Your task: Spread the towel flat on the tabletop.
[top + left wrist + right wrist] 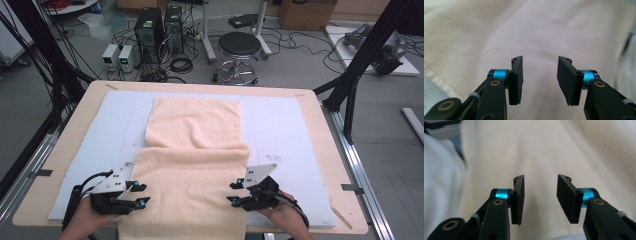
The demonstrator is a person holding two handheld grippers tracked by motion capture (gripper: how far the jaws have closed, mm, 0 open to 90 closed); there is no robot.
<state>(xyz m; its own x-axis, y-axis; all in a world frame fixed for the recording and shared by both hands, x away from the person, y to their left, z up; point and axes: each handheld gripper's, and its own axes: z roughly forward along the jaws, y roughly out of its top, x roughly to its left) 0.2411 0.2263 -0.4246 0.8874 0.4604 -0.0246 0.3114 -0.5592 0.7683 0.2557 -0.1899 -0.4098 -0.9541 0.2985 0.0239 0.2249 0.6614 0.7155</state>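
**Towel on padded table, two hand-held grippers at its near edges**

Item 1, towel [192,165]: pale peach cloth, laid lengthwise down the middle of the table. Its far part lies flat toward the back; a fold line crosses it at mid-table, and the nearer layer sits slightly wider than the far one. The near end hangs just over the front edge of the table. Left and right side edges run roughly straight.

Item 2, grey mat [280,125]: covers most of the wooden tabletop [325,125]. Wide bare strips of mat lie open on both sides of the towel, with nothing standing on them; a wooden margin shows all round.

Item 3, left gripper [139,195]: held in the person's left hand at the towel's left side edge near the front, tips pointing inward over the cloth. In the left gripper view its jaws stand partly apart, about half-way, with nothing between them; the towel [539,32] lies beyond the pads, not gripped.

Item 4, right gripper [233,193]: held in the right hand at the towel's right side edge, mirroring the left, tips inward. In the right gripper view the jaws stand equally part-open and empty, towel [539,150] surface beyond them, mat at the left margin.

Surroundings: stool [239,47] and computer towers [159,27] on the floor beyond the table.
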